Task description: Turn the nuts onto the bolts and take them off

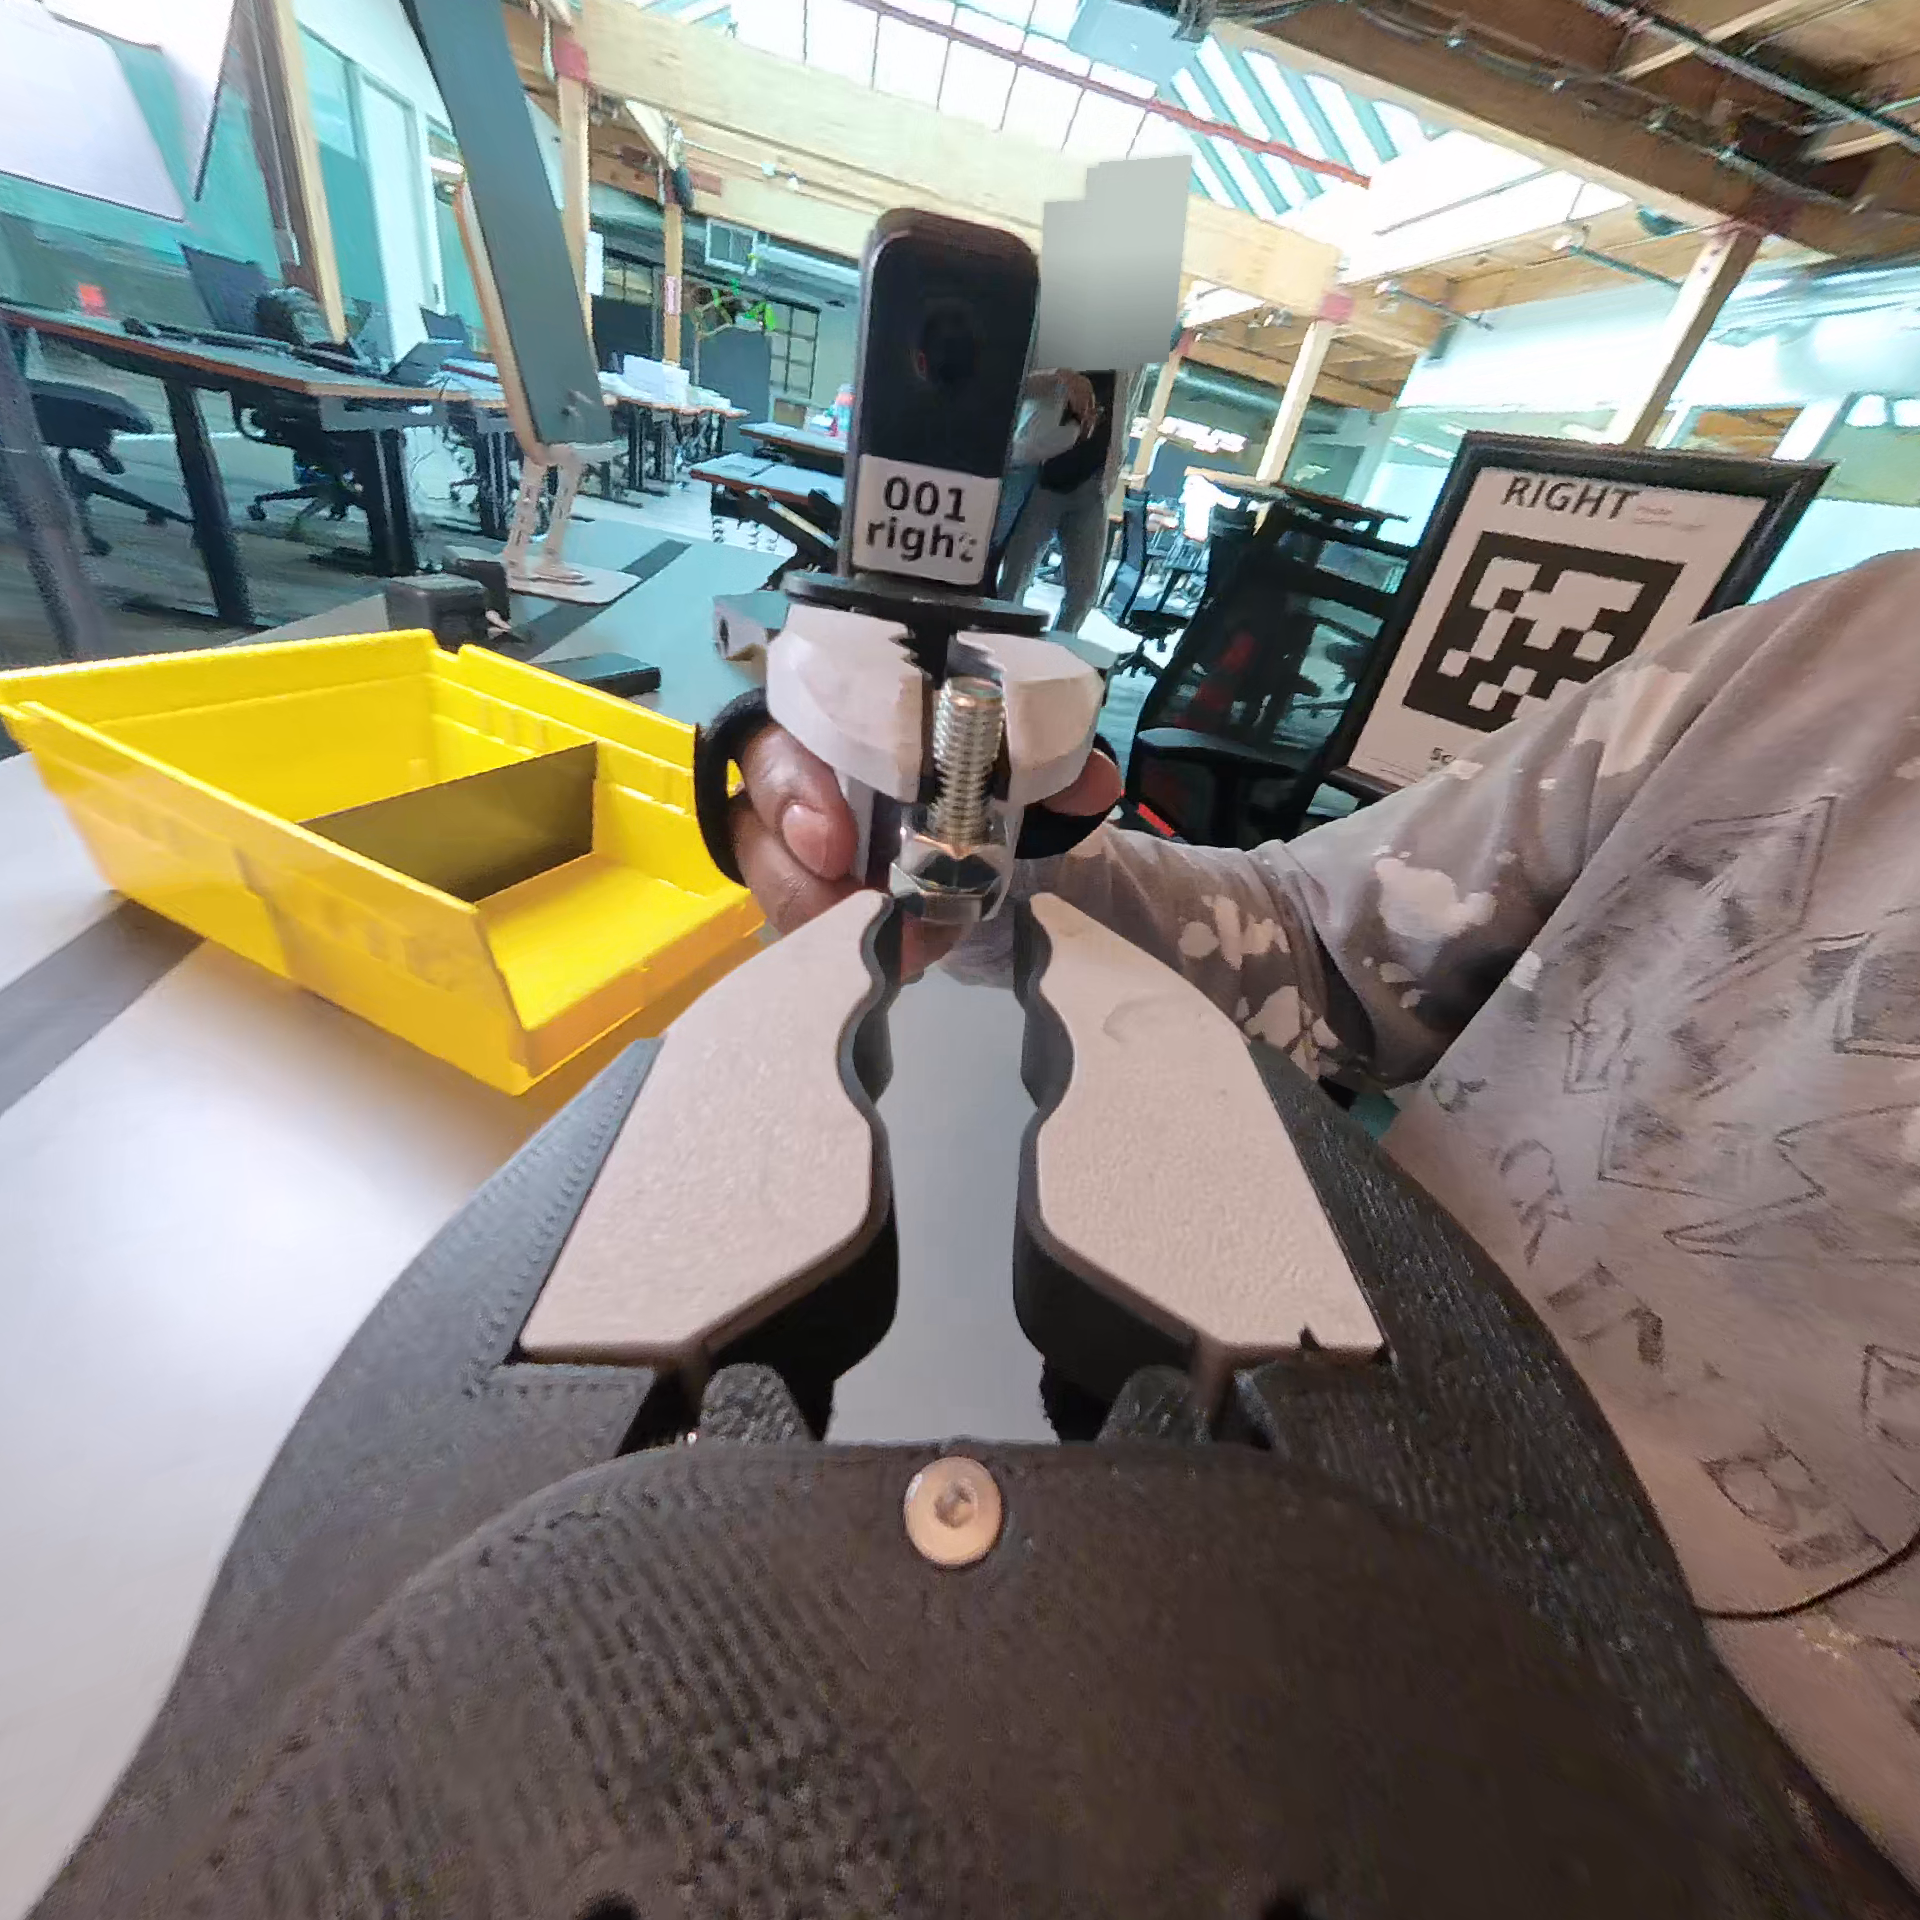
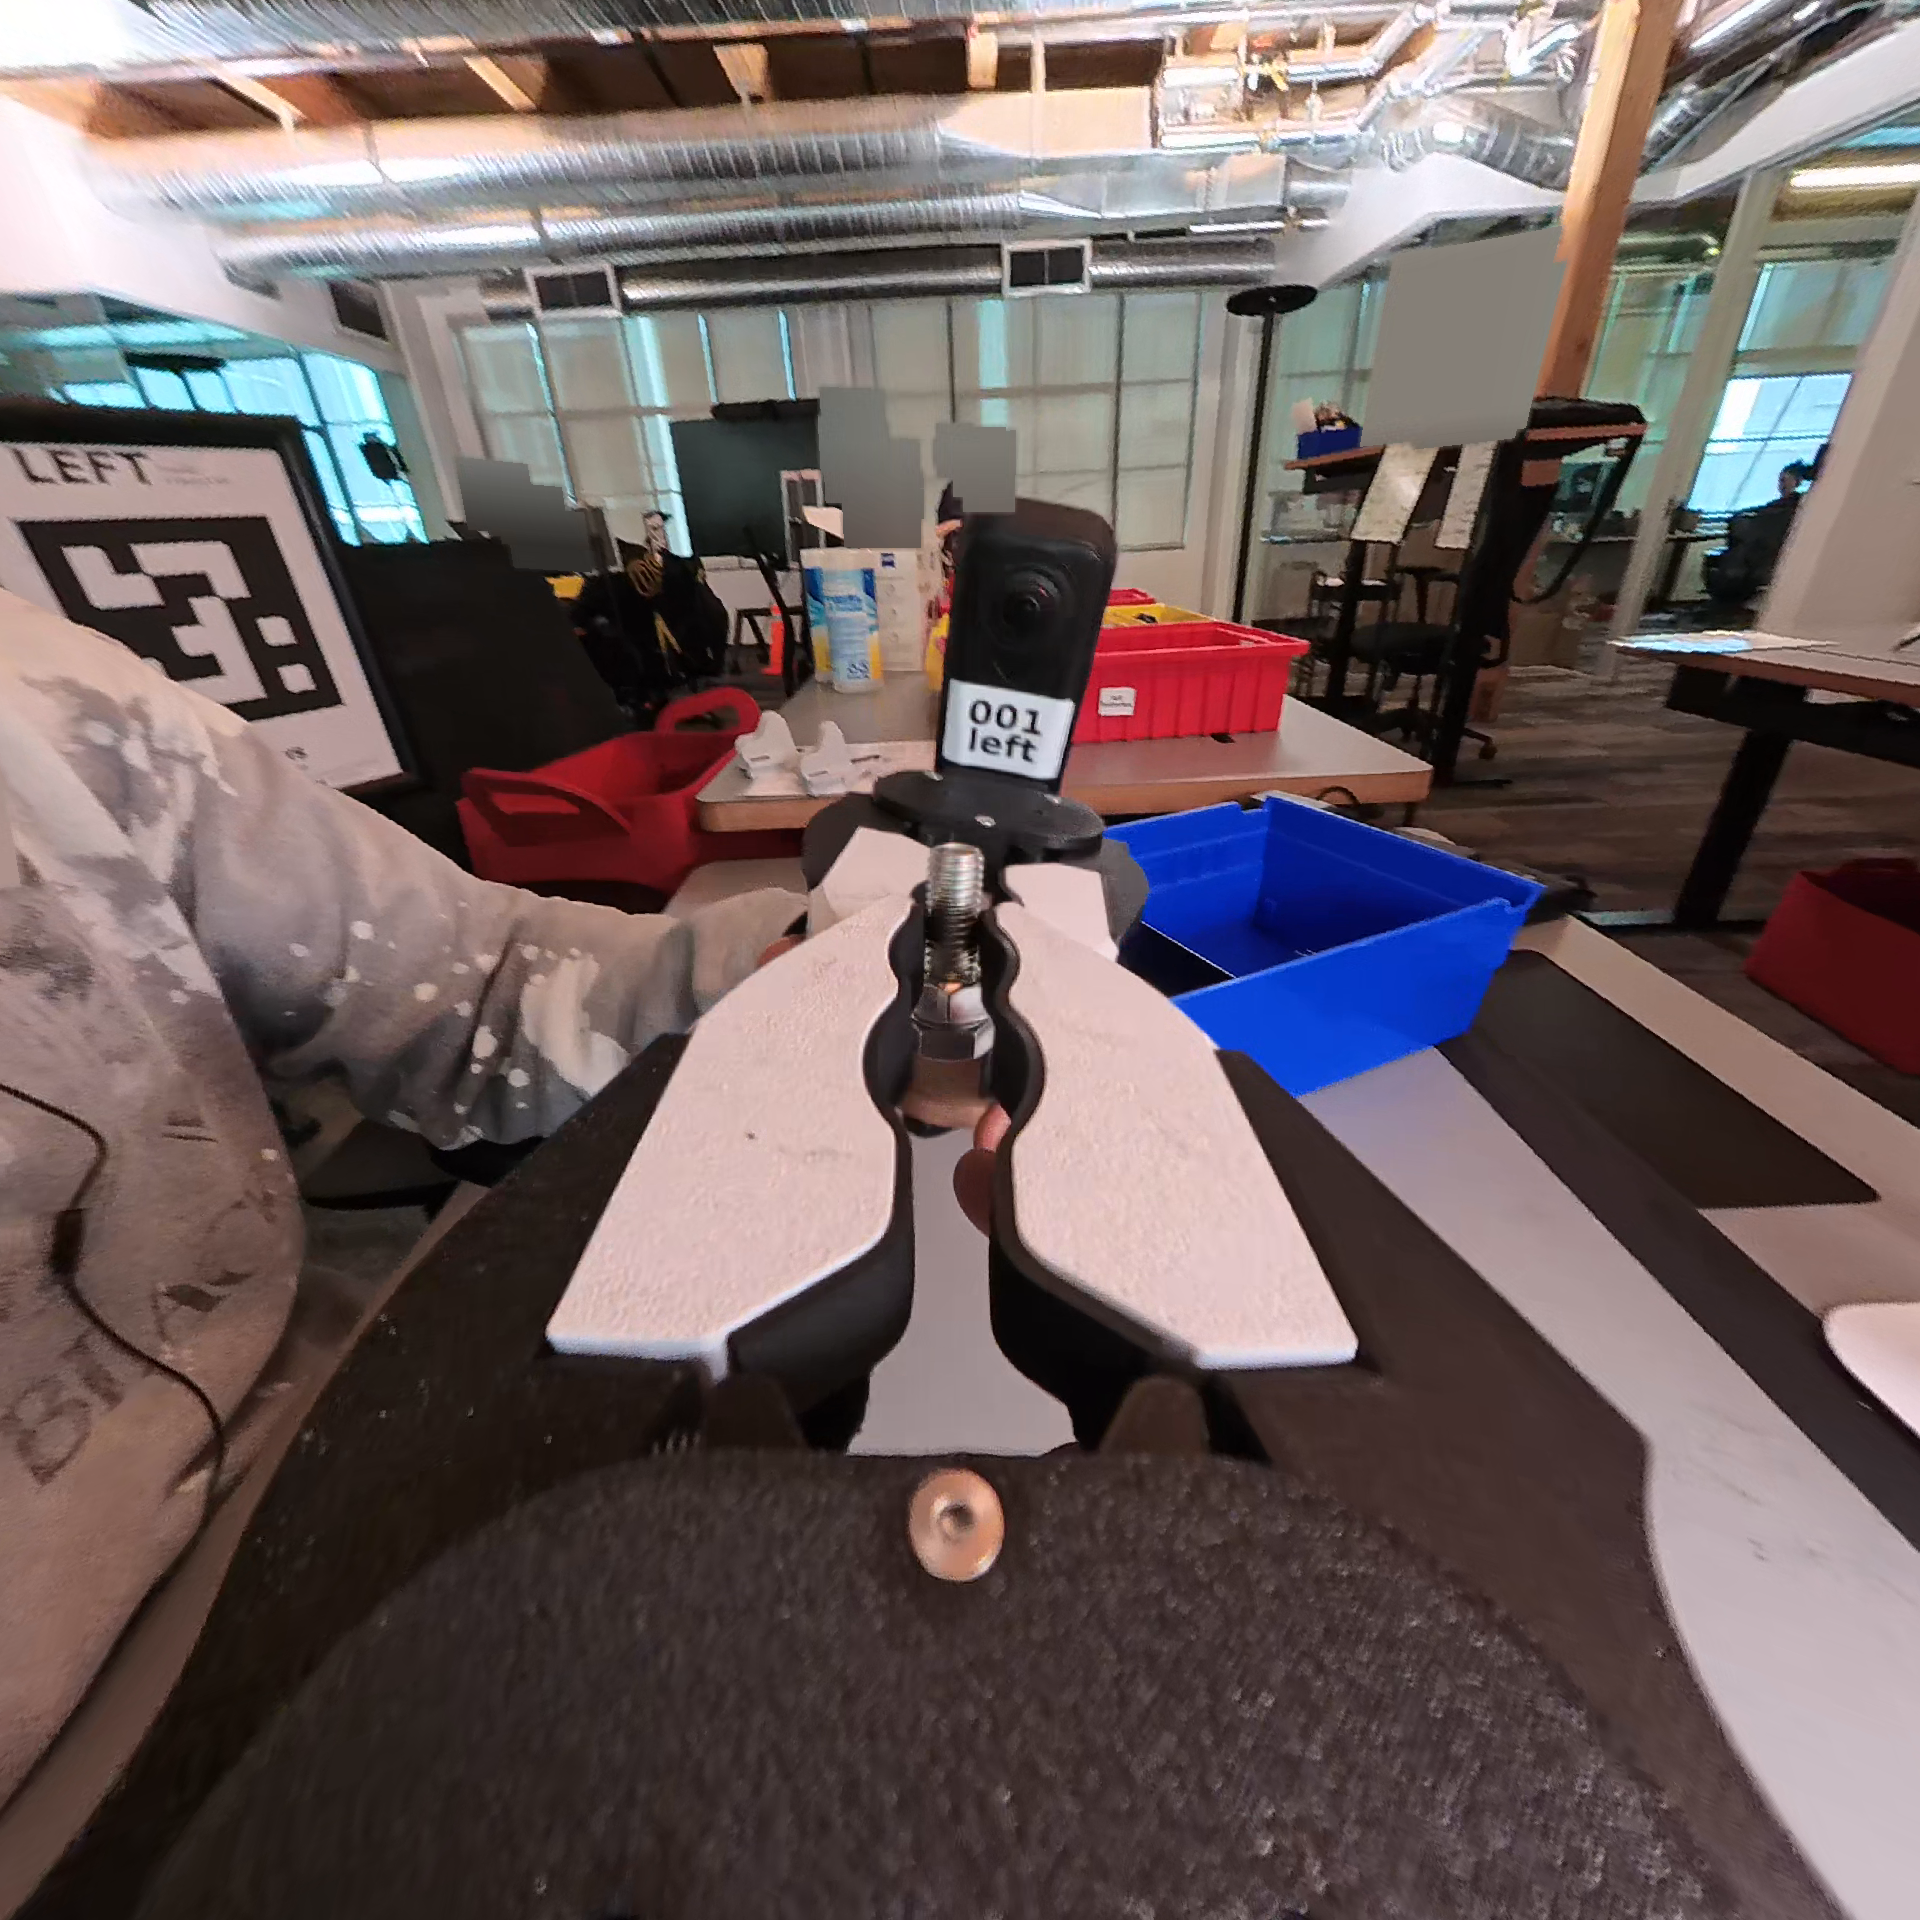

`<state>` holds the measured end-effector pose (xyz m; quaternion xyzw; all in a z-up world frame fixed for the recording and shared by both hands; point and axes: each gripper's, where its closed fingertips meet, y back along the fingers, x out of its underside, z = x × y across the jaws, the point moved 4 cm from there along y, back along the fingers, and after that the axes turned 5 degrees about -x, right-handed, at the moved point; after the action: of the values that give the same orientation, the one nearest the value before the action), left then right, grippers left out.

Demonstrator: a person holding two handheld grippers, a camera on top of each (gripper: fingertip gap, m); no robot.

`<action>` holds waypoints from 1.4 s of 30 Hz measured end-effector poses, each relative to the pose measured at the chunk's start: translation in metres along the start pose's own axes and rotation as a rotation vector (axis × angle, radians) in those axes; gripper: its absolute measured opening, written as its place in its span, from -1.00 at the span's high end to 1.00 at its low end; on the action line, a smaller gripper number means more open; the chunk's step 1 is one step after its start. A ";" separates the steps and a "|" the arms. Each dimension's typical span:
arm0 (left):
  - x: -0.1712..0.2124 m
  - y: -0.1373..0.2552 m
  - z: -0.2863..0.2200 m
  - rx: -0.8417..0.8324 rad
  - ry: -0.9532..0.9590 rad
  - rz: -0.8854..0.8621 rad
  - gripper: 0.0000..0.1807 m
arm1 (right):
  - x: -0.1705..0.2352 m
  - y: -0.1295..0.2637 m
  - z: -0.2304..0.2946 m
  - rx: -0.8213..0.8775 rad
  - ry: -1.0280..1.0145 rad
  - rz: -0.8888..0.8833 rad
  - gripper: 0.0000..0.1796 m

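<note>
A silver bolt (image 1: 966, 738) stands upright with its thread end up; it also shows in the right wrist view (image 2: 954, 894). My right gripper (image 2: 951, 925) is shut on the threaded shaft, and it faces the camera in the left wrist view (image 1: 961, 800). A hex nut (image 1: 951, 873) sits at the bolt's lower end, seen through the finger gap in the right wrist view (image 2: 951, 1023). My left gripper (image 1: 958, 906) has its two tips tight on either side of the nut. Both grippers are held above the table.
A yellow bin (image 1: 582, 997) with a black divider is on the table at the left. A blue bin (image 2: 1340, 1018) sits beyond the right gripper. The person's patterned sleeve (image 1: 1403, 935) reaches in from the right. Framed marker boards (image 1: 1558, 613) stand behind. Left and right tips are no more than a few centimetres apart.
</note>
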<state>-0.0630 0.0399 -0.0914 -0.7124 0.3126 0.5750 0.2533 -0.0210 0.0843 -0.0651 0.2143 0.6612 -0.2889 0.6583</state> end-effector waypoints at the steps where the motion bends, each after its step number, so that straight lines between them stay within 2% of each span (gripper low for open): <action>1: -0.001 -0.001 -0.001 0.010 0.007 -0.020 0.79 | -0.001 0.000 0.001 -0.017 -0.011 -0.015 0.90; 12: -0.006 -0.007 -0.008 0.089 0.080 -0.119 0.74 | -0.008 0.004 0.008 -0.123 -0.081 -0.111 0.90; 18: -0.009 -0.008 -0.014 0.142 0.102 -0.158 0.79 | -0.007 0.003 0.010 -0.168 -0.110 -0.138 0.90; 24: -0.010 -0.009 -0.014 0.120 0.083 -0.149 0.80 | -0.008 0.003 0.009 -0.167 -0.117 -0.152 0.90; 27: -0.015 -0.006 -0.001 -0.023 0.059 -0.180 0.80 | -0.012 0.007 -0.003 -0.039 -0.097 -0.155 0.89; 31: -0.022 0.010 0.030 -0.404 -0.026 -0.232 0.80 | -0.020 0.022 -0.031 0.227 -0.087 -0.171 0.74; 34: -0.022 0.016 0.039 -0.557 -0.079 -0.237 0.80 | -0.013 0.018 -0.038 0.316 -0.084 -0.108 0.63; 37: -0.020 0.012 0.038 -0.610 -0.114 -0.228 0.80 | -0.004 0.007 -0.039 0.352 -0.071 -0.056 0.60; 42: -0.018 0.002 0.028 -0.567 -0.154 -0.209 0.80 | 0.001 0.003 -0.039 0.338 -0.107 -0.029 0.60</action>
<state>-0.0858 0.0619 -0.0799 -0.7373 0.0450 0.6623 0.1251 -0.0481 0.1128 -0.0680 0.2967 0.5703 -0.4161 0.6431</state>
